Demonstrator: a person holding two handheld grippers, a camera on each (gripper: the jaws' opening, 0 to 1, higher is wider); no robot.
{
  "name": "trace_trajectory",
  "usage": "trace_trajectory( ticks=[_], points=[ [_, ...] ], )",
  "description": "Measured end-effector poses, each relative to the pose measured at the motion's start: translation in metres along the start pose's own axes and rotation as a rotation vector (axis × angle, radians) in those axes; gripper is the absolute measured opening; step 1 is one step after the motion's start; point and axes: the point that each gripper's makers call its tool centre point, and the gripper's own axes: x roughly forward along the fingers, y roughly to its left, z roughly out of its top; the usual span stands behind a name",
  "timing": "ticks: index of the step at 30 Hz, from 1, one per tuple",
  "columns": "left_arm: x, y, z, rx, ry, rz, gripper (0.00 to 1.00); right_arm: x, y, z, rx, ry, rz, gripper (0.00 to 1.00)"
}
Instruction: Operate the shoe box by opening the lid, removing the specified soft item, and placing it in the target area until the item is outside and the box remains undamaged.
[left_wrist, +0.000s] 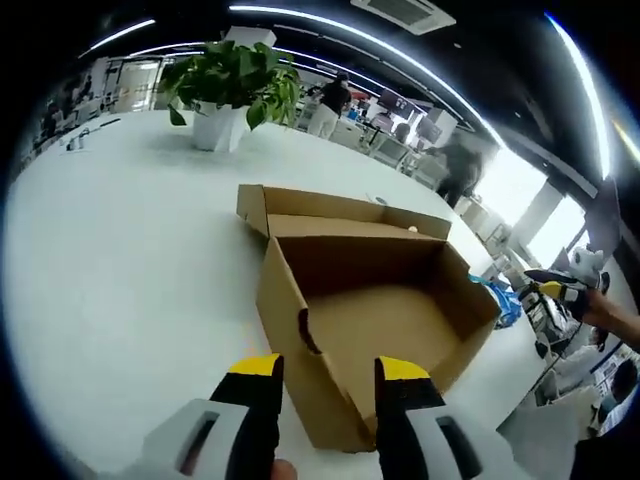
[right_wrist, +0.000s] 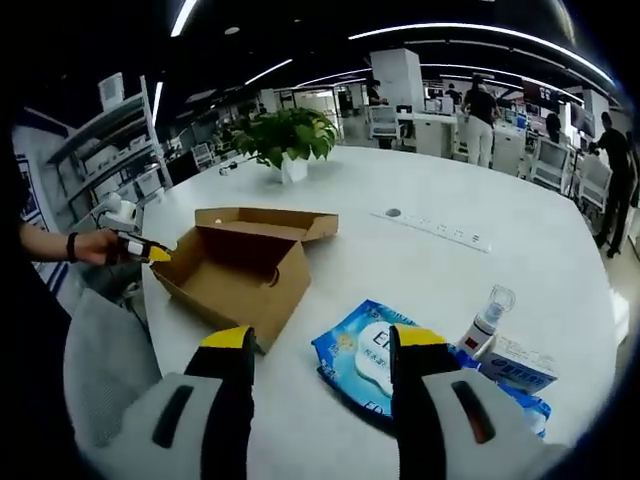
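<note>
With both my left gripper (left_wrist: 328, 385) and right gripper (right_wrist: 318, 350) jaws apart and empty, the wipes pack (right_wrist: 362, 366) lies on the table (right_wrist: 420, 260) beside the open, emptied box (right_wrist: 240, 265), apparently already delivered.

This is a large open-plan office. Long strip lights (right_wrist: 470, 28) curve across a dark ceiling, and an air vent (left_wrist: 400, 12) sits up there too. A broad white surface (right_wrist: 500, 260) carries a potted plant (right_wrist: 288, 140) and has a power strip (right_wrist: 440, 228) set into it. Behind it stand rows of desks (right_wrist: 440, 125) with chairs (right_wrist: 385, 120) and monitors (left_wrist: 395, 100), and people (right_wrist: 480, 110) stand among them. Metal shelving (right_wrist: 110, 150) with boxes lines one side. Bright windows (left_wrist: 520, 190) run along another wall, where more people (left_wrist: 330, 100) stand by workstations.
</note>
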Motion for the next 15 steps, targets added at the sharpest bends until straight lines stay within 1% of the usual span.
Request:
trace_trajectory(
  ticks=[6, 10, 12, 15],
  points=[
    [0.010, -0.001, -0.002, 0.005, 0.031, 0.001, 0.35, 0.007, 0.012, 0.006, 0.002, -0.016, 0.008, 0.54],
    [0.015, 0.002, -0.005, 0.034, 0.059, 0.021, 0.35, 0.011, 0.018, 0.010, 0.012, -0.032, 0.014, 0.54],
    [0.018, 0.004, -0.006, 0.026, 0.074, 0.016, 0.36, 0.014, 0.021, 0.013, 0.018, -0.040, 0.017, 0.54],
    [0.021, 0.006, -0.006, 0.028, 0.082, 0.021, 0.36, 0.017, 0.025, 0.014, 0.025, -0.046, 0.016, 0.54]
  ],
)
